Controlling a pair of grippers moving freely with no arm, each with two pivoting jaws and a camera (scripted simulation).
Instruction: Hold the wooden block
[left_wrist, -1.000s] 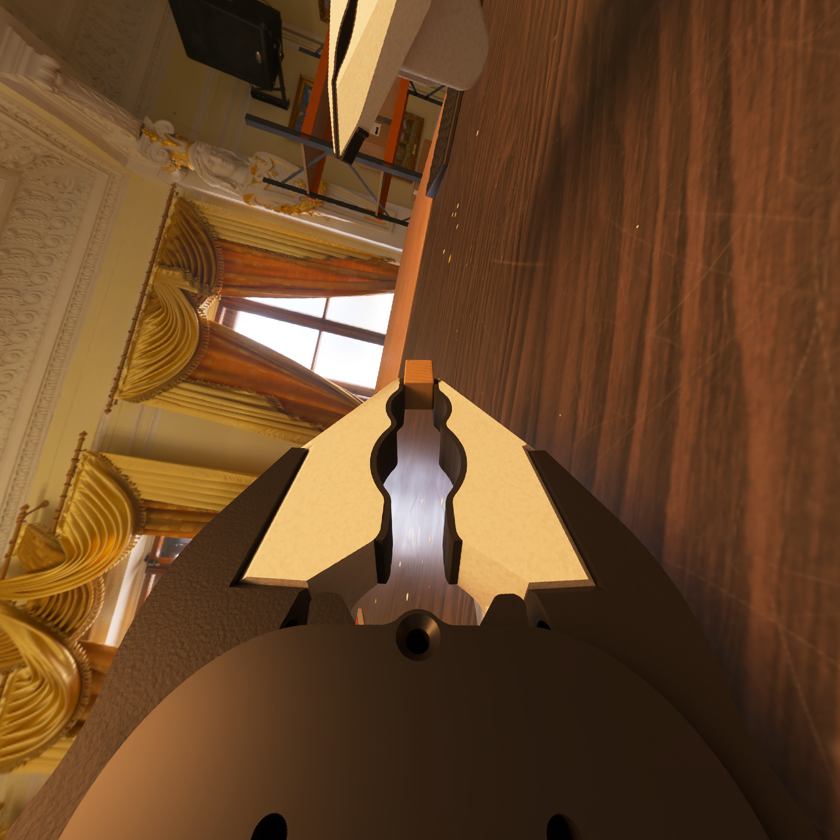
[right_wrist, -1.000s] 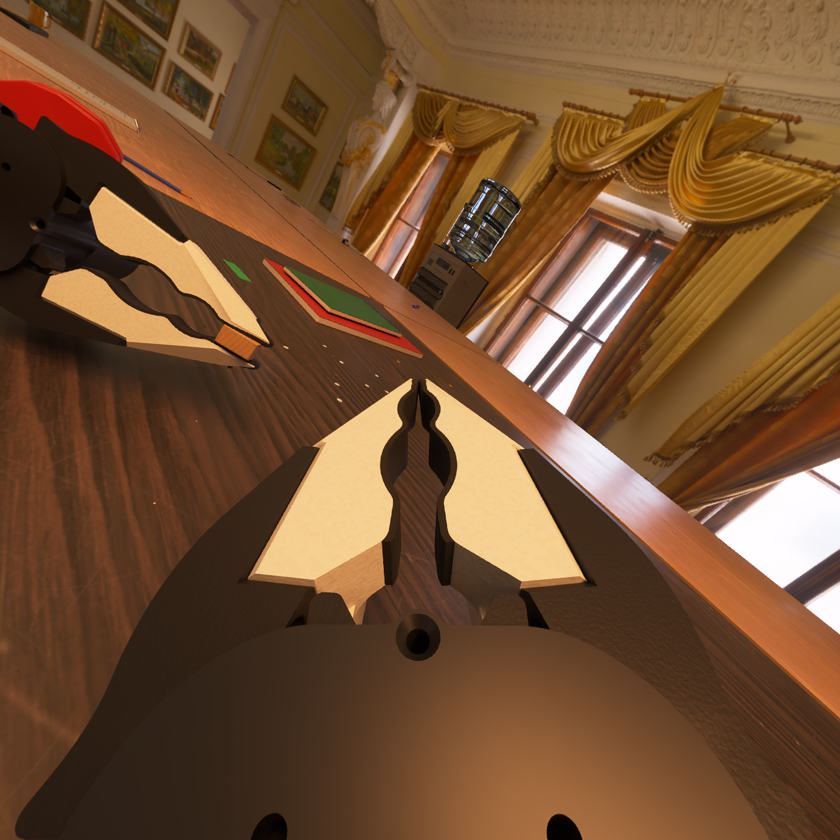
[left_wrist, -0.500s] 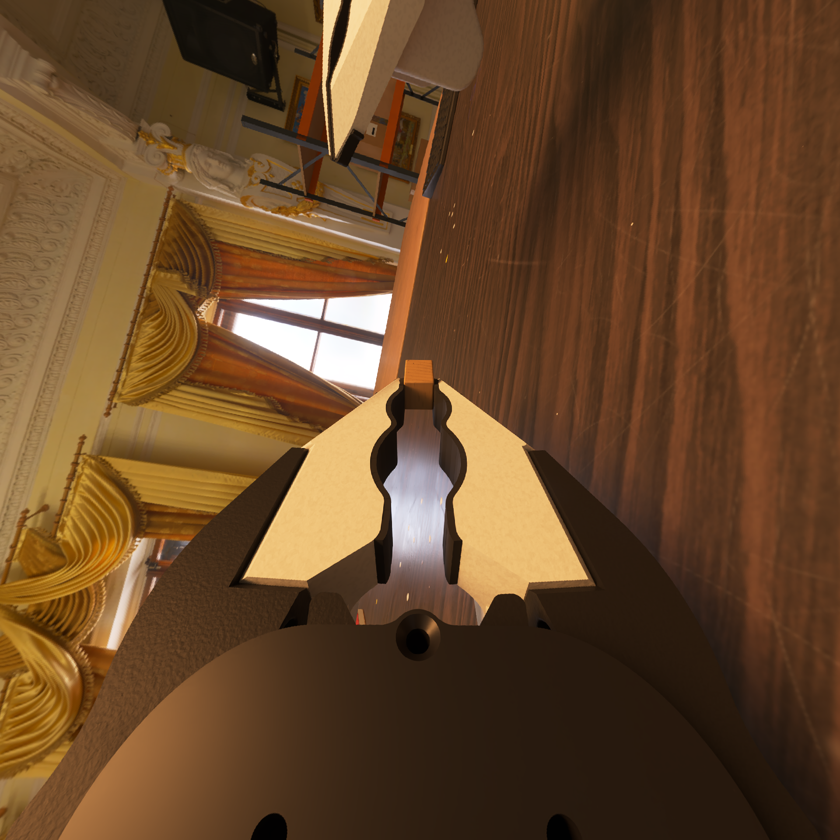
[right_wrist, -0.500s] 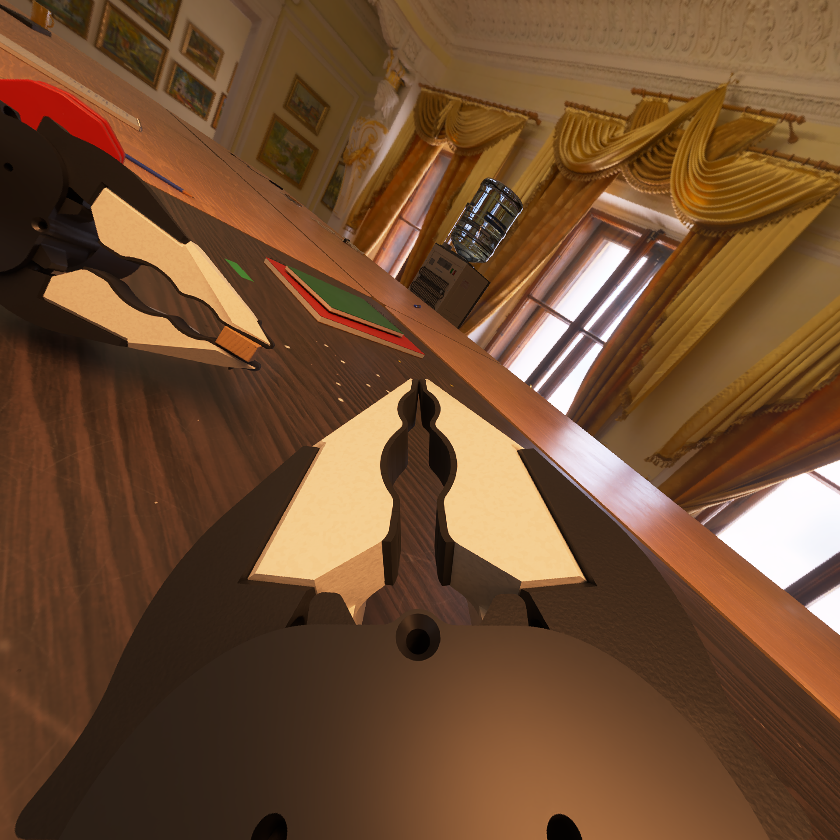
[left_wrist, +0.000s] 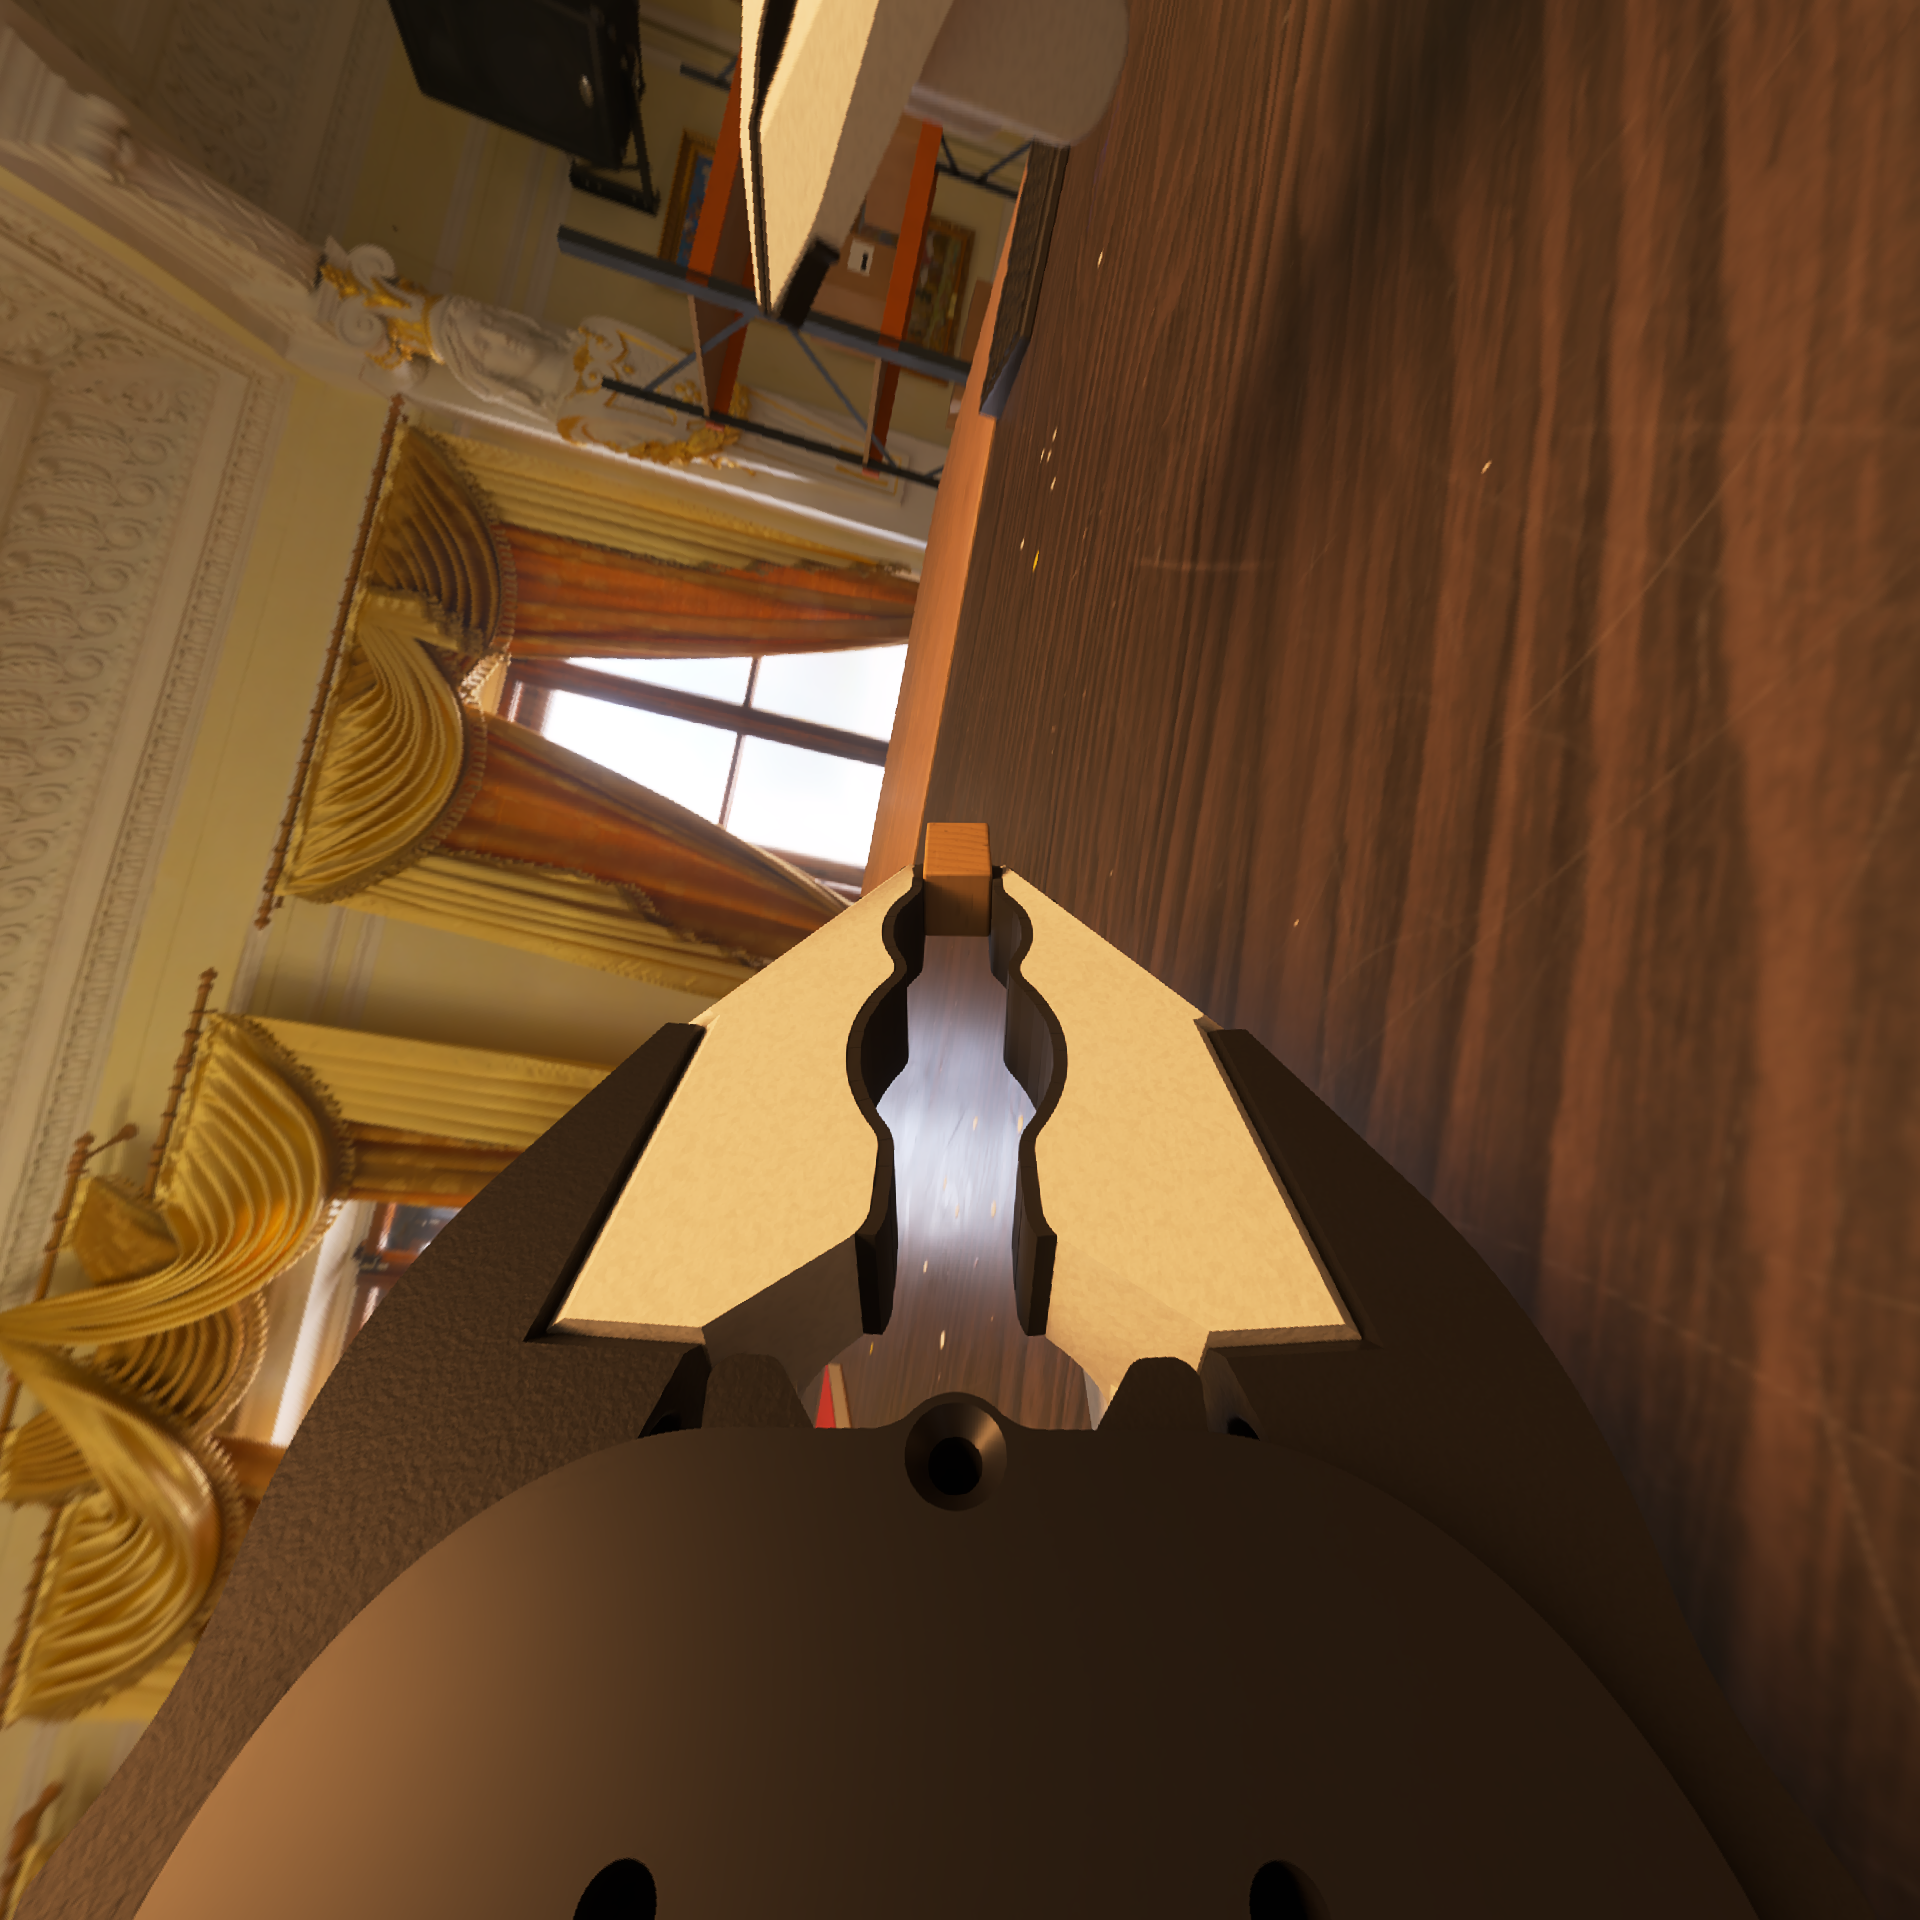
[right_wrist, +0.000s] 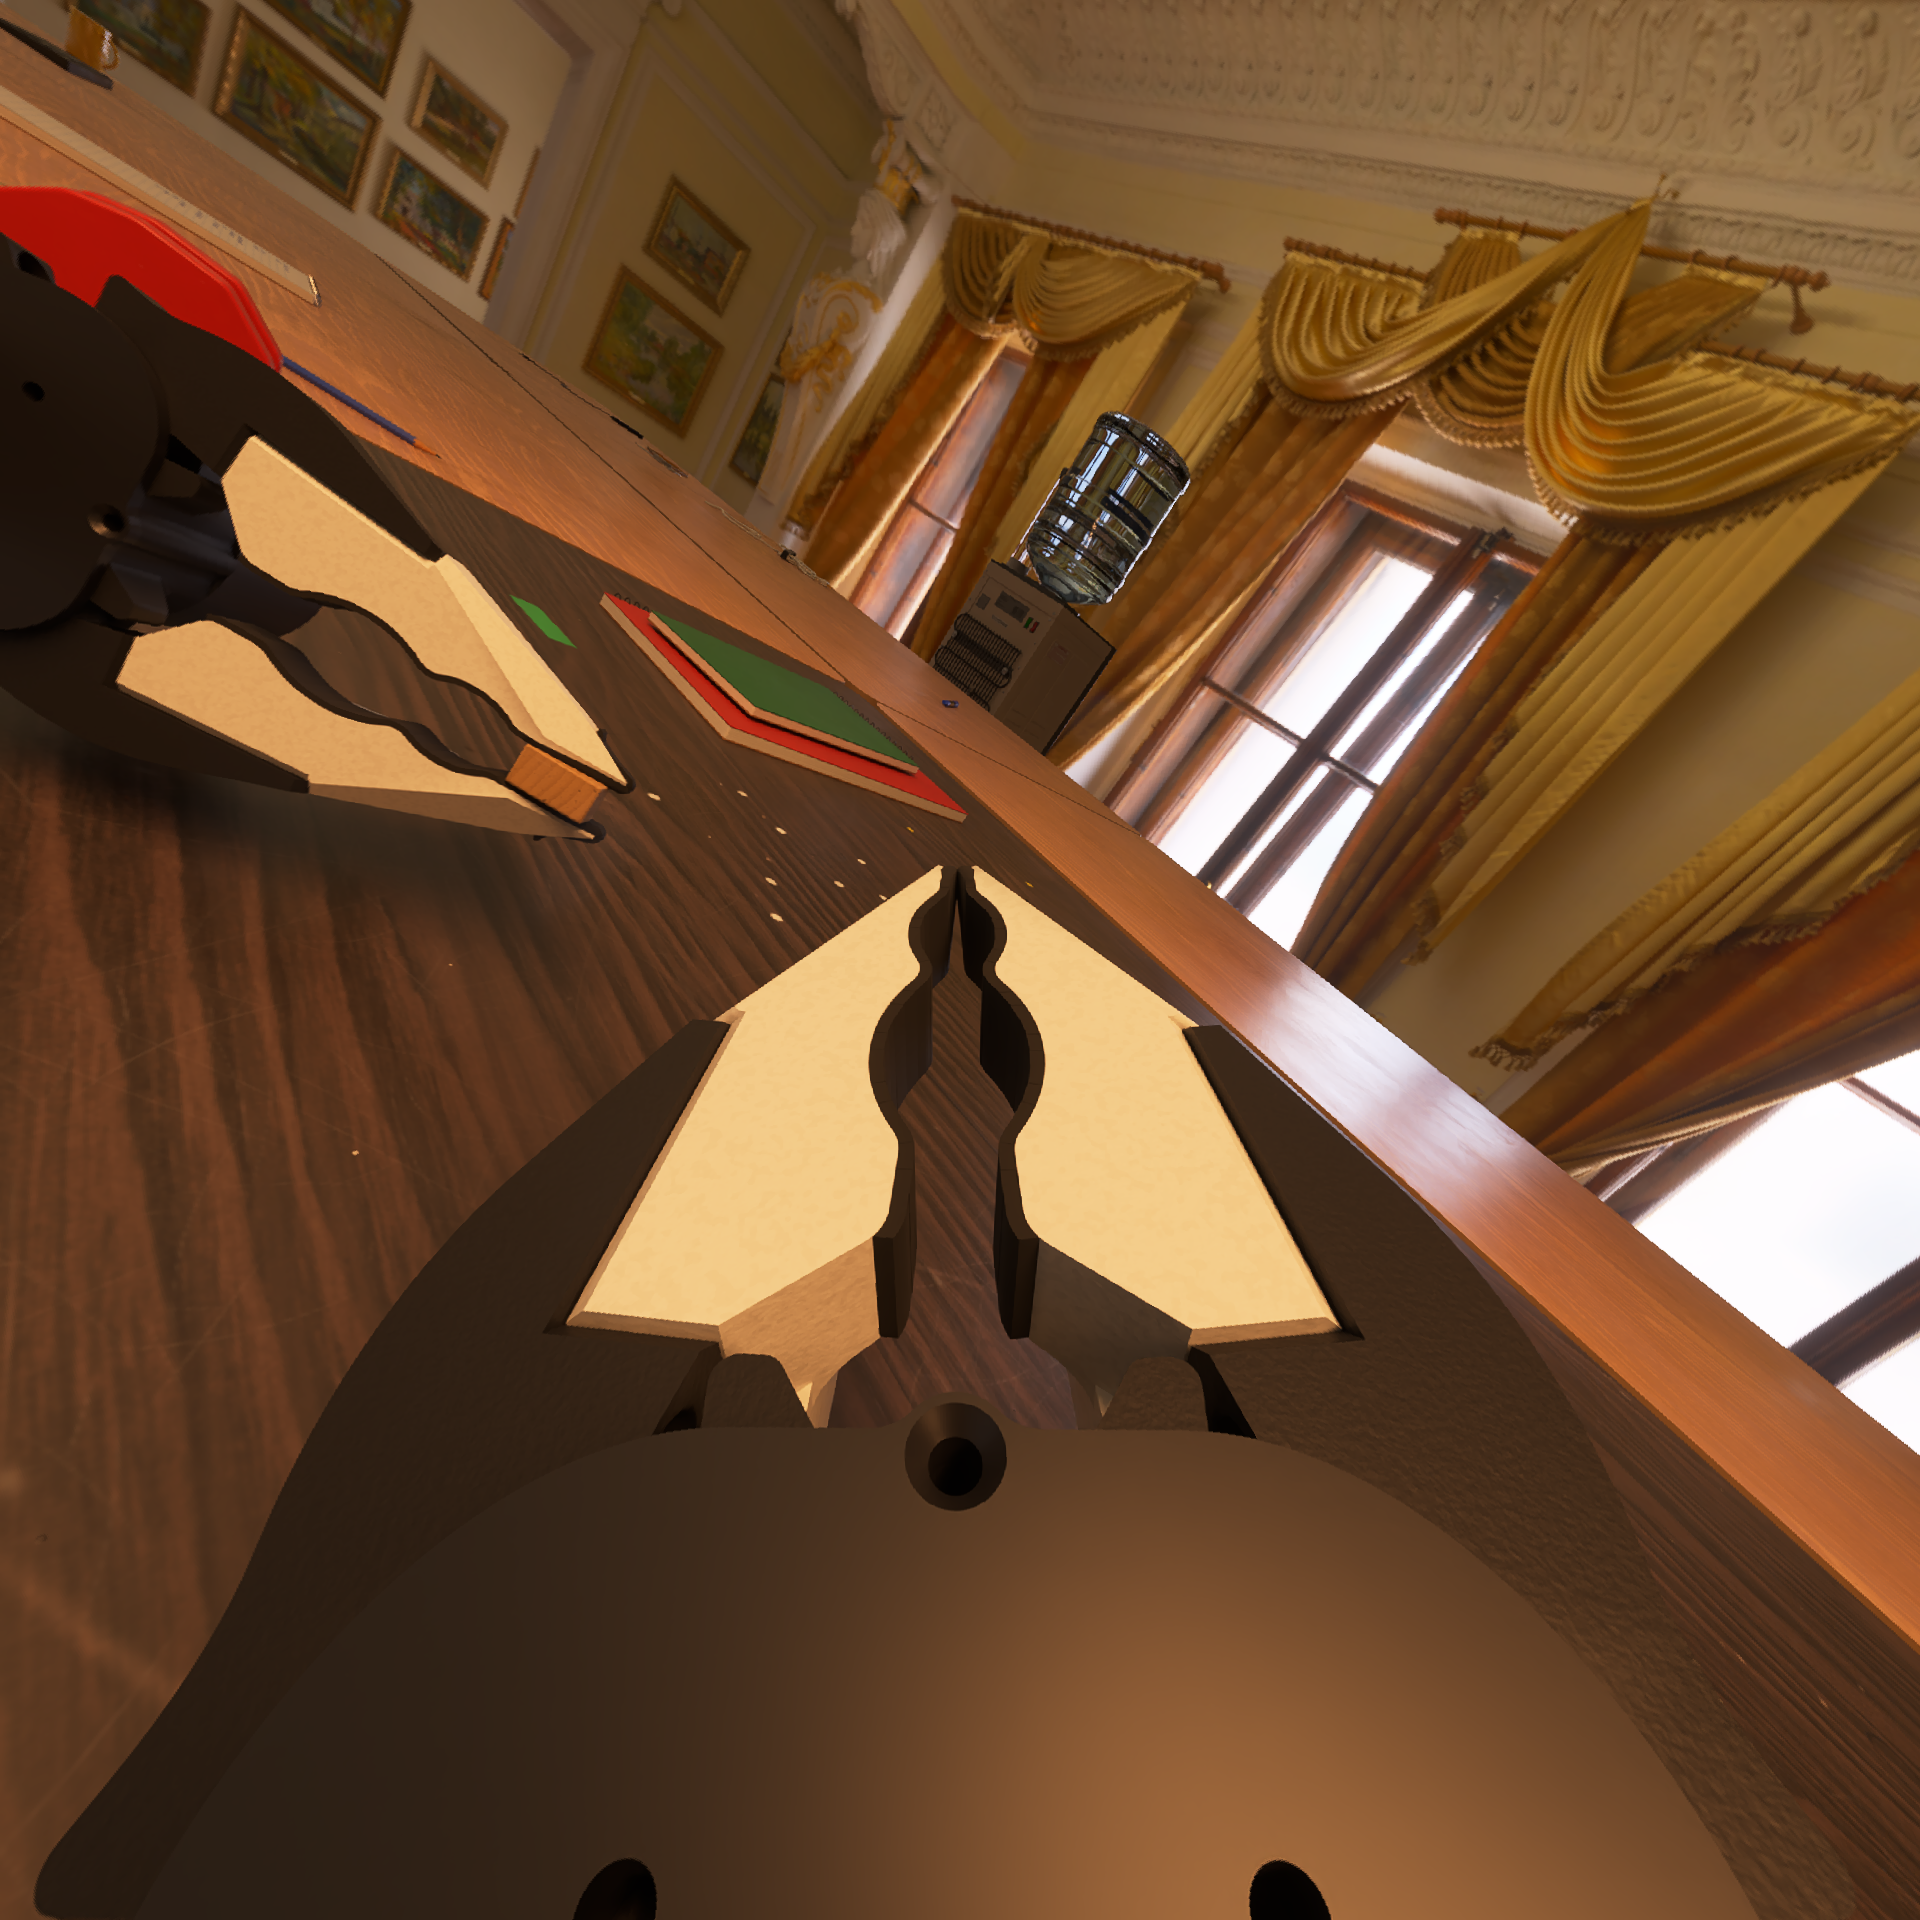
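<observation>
The small wooden block (left_wrist: 957, 879) sits pinched between the tips of my left gripper (left_wrist: 957, 883), which is turned on its side close to the dark wooden table (left_wrist: 1455, 727). In the right wrist view the left gripper (right_wrist: 566, 781) shows at the left, shut on the wooden block (right_wrist: 554, 779), tips just above the table. My right gripper (right_wrist: 957, 883) is shut and empty, low over the table, to the right of the left one. In the left wrist view the right gripper's tan finger (left_wrist: 821, 135) shows at the top.
A red and green flat pad (right_wrist: 779, 696) and a small green square (right_wrist: 542, 621) lie on the table beyond the grippers. A red object (right_wrist: 125, 260) and a blue pencil (right_wrist: 353, 410) lie behind the left gripper. The table's edge (right_wrist: 1351, 1070) runs along the right.
The left gripper has crept slightly, still shut on the block. The right gripper has not visibly moved.
</observation>
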